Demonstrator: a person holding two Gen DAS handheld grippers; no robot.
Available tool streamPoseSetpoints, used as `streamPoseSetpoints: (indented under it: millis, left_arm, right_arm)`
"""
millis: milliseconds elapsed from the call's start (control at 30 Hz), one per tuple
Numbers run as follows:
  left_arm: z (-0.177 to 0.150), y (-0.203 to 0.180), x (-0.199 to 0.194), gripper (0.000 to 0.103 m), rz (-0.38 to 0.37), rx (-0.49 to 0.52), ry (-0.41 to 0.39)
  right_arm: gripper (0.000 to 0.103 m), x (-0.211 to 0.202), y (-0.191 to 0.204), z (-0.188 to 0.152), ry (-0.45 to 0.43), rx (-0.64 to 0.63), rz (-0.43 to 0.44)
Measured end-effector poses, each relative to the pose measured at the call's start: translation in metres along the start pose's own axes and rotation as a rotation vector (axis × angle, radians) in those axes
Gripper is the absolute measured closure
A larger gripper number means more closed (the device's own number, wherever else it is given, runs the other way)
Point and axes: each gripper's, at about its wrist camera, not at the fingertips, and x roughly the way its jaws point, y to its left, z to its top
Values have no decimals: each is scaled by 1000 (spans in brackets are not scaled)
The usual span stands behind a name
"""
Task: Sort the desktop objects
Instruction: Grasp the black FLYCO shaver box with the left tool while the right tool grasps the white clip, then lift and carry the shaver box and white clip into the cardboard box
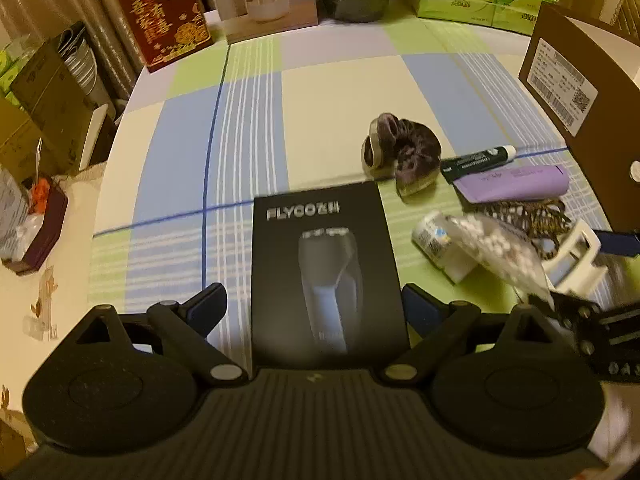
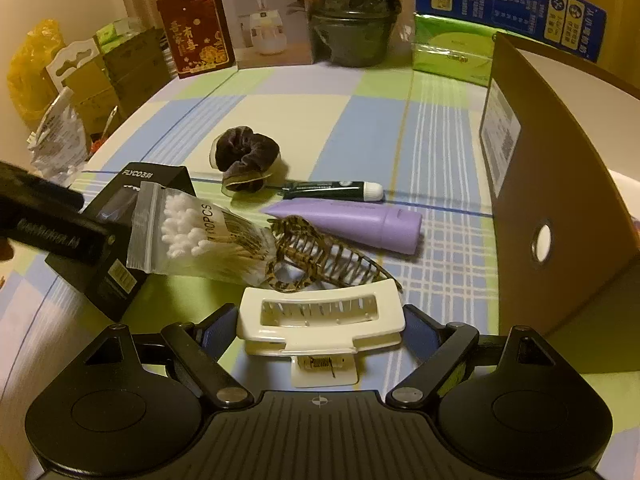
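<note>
Our right gripper (image 2: 320,322) gripped the white hair clip (image 2: 320,322), long axis crosswise between the fingers, with the cardboard box (image 2: 560,200) just to its right. Our left gripper (image 1: 316,304) gripped the black shaver box (image 1: 326,264), lying lengthwise, nearer the left.

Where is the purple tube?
In the right wrist view, the purple tube lies mid-table, just behind the brown hair claw and before the green tube.

Cardboard box (image 2: 560,184) walls right; checked cloth (image 1: 344,92) open beyond scrunchie (image 1: 400,148).
</note>
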Motion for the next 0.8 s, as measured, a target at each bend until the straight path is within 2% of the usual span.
streamPoseSetpoints:
  millis: [267, 333, 400, 633, 800]
  left_arm:
    - [13, -1, 19, 12, -5, 20, 17]
    - [11, -1, 22, 24, -25, 24, 23]
    - [8, -2, 22, 24, -22, 20, 18]
    - [-13, 1, 7, 25, -11, 1, 25]
    - [-44, -1, -14, 25, -28, -9, 59]
  right_arm:
    - [19, -8, -6, -6, 17, 12, -7]
    - [19, -11, -7, -8, 20, 12, 2]
    - [19, -14, -10, -10, 23, 14, 6]
    - [19, -23, -19, -21, 39, 10, 4]
    - [19, -34, -28, -32, 50, 6, 9]
